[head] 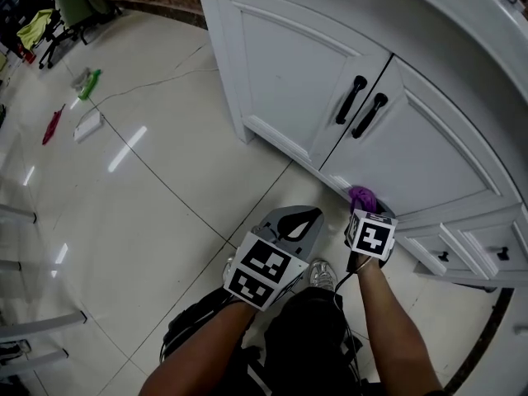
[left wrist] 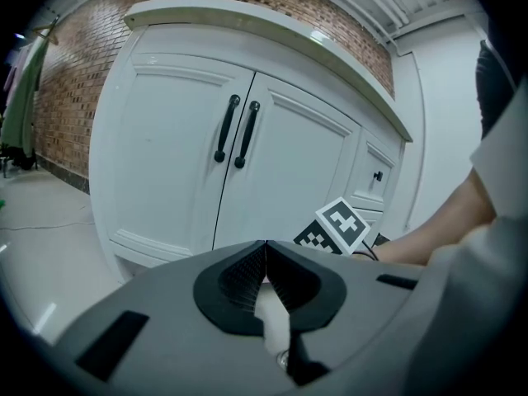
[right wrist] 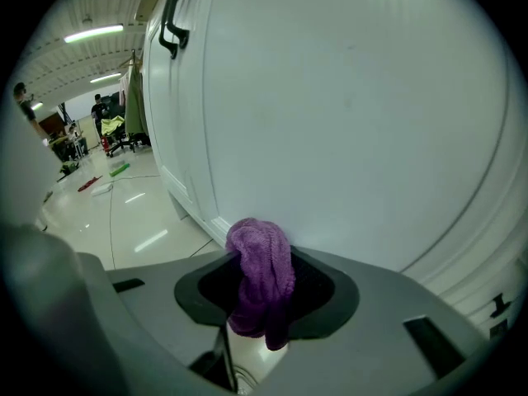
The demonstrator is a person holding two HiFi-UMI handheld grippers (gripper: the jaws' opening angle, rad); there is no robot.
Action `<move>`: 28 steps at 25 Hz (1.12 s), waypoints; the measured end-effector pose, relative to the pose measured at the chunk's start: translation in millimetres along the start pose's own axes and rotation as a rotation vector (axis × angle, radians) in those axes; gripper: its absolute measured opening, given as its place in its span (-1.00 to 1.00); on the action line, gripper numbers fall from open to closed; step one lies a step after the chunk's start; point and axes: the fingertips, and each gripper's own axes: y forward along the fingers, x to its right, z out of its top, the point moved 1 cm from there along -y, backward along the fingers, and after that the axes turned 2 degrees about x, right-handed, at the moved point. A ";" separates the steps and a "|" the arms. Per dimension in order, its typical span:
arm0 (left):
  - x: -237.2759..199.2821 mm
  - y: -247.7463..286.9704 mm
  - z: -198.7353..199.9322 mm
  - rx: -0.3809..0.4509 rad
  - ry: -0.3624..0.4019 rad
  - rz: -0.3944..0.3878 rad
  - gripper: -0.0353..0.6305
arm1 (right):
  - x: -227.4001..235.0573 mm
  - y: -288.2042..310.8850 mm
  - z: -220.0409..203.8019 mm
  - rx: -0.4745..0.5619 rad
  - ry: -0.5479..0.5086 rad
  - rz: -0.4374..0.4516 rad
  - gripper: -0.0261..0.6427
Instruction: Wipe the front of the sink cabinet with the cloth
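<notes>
The white sink cabinet has two doors with black handles. My right gripper is shut on a purple cloth, which presses against the bottom of the right-hand door. In the right gripper view the cloth bunches between the jaws right at the door panel. My left gripper hangs lower left of it, above the floor, shut and holding nothing. In the left gripper view the jaws meet facing the cabinet doors.
Small drawers with black knobs sit to the right of the doors. The tiled floor spreads to the left, with a green item, a red item, a white item and a cable lying far off. My shoes are under the grippers.
</notes>
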 end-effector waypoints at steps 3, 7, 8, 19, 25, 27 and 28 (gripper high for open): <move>4.6 2.3 -1.6 -0.008 -0.007 -0.006 -0.88 | 19.9 -6.2 -12.4 -0.007 0.032 -0.035 -0.50; 10.2 3.3 -1.4 -0.005 0.001 -0.013 -0.88 | 42.9 -14.4 -26.2 -0.015 0.059 -0.079 -0.50; 11.2 2.9 -1.2 -0.004 0.002 -0.014 -0.88 | 48.0 -16.7 -29.3 -0.018 0.067 -0.089 -0.50; 13.1 -3.7 -3.7 -0.020 0.029 -0.015 -0.88 | 79.3 -43.3 -43.6 -0.025 0.090 -0.137 -0.50; 24.2 -30.6 30.5 0.015 0.131 -0.034 -0.88 | 70.5 -84.4 -12.3 0.058 0.053 -0.064 -0.50; 24.6 -45.2 45.1 0.036 0.159 -0.021 -0.88 | 64.4 -101.8 3.9 0.103 0.026 -0.036 -0.50; 25.1 -52.0 50.9 0.045 0.170 -0.015 -0.88 | 61.6 -111.1 12.4 0.125 0.019 -0.025 -0.50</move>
